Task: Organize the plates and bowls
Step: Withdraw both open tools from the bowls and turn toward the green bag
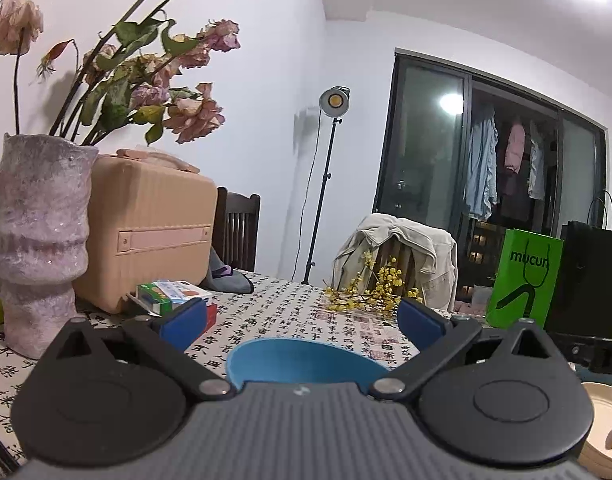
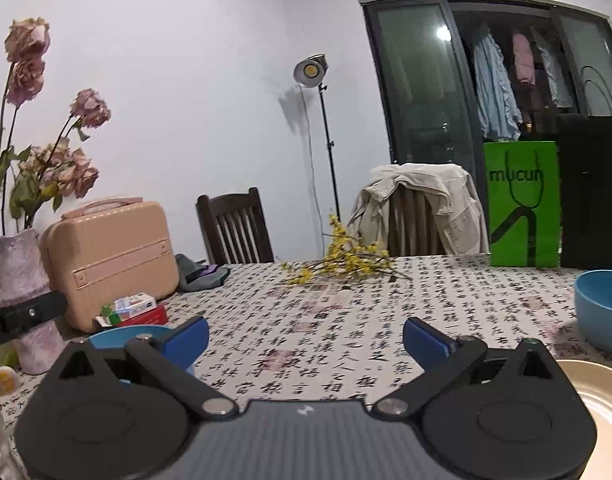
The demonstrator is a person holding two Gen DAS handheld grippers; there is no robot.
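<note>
Left wrist view: left gripper [image 1: 302, 320] spread wide, nothing betw. its pads, a blue bowl [image 1: 306, 364] on the tablecloth [image 1: 274, 312] just below/in front. Cream plate [image 1: 602, 420] at right edge. Right gripper [image 2: 306, 338] also spread wide & empty; second blue bowl [image 2: 602, 308] far right, cream plate [image 2: 598, 400] beside it.

Tablecloth [image 2: 306, 344]: white, black calligraphy print. Bowls [image 1: 306, 364] [image 2: 602, 308]: blue. Plate [image 2: 602, 400]: cream. Suitcase [image 2: 110, 256]: peach. Paper bag [image 2: 522, 204]: green.
</note>
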